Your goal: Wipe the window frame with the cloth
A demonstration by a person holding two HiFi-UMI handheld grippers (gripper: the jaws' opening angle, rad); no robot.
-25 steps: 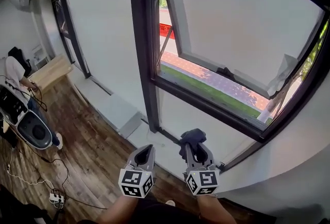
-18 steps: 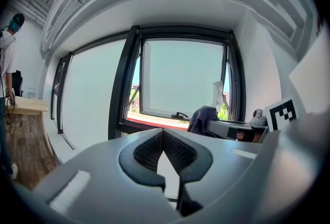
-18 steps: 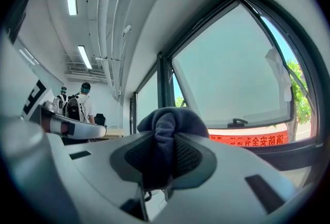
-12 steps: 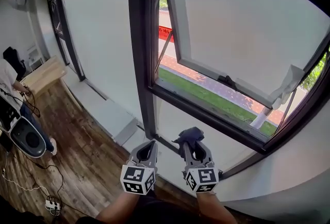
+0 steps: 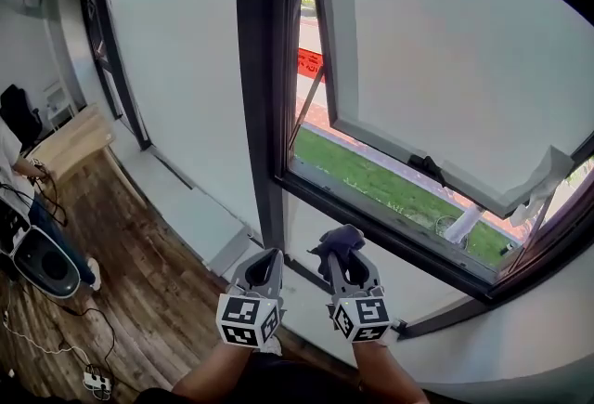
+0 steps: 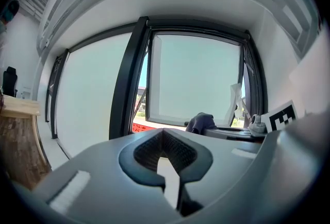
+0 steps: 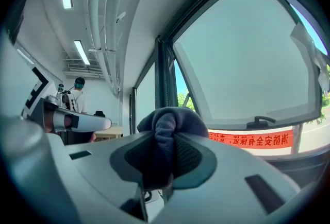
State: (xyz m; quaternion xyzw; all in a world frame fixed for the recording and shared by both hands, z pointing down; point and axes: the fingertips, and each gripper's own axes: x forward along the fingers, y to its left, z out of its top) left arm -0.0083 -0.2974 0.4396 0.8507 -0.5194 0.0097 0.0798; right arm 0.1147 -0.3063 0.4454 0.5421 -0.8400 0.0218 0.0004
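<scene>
A dark grey cloth (image 5: 340, 237) bunches out of my right gripper (image 5: 345, 255), which is shut on it. In the right gripper view the cloth (image 7: 166, 121) fills the gap between the jaws of the right gripper (image 7: 164, 141). My left gripper (image 5: 264, 261) is beside it, shut and holding nothing; the left gripper view shows the left gripper (image 6: 165, 139) with its pads together. Both are held apart from the black window frame (image 5: 264, 96), below its lower bar (image 5: 376, 221). The frame's upright (image 7: 164, 79) stands ahead of the cloth.
The white sash (image 5: 445, 68) is swung open outward, with a handle (image 5: 429, 165) on its lower rail and white wrapping (image 5: 549, 172) at its corner. A person (image 5: 20, 165) stands far left beside a wooden bench (image 5: 79, 137). Cables and a power strip (image 5: 93, 381) lie on the floor.
The window has come nearer and larger in the head view. Both grippers have drifted slightly left and stayed side by side; the cloth is still in the right one.
</scene>
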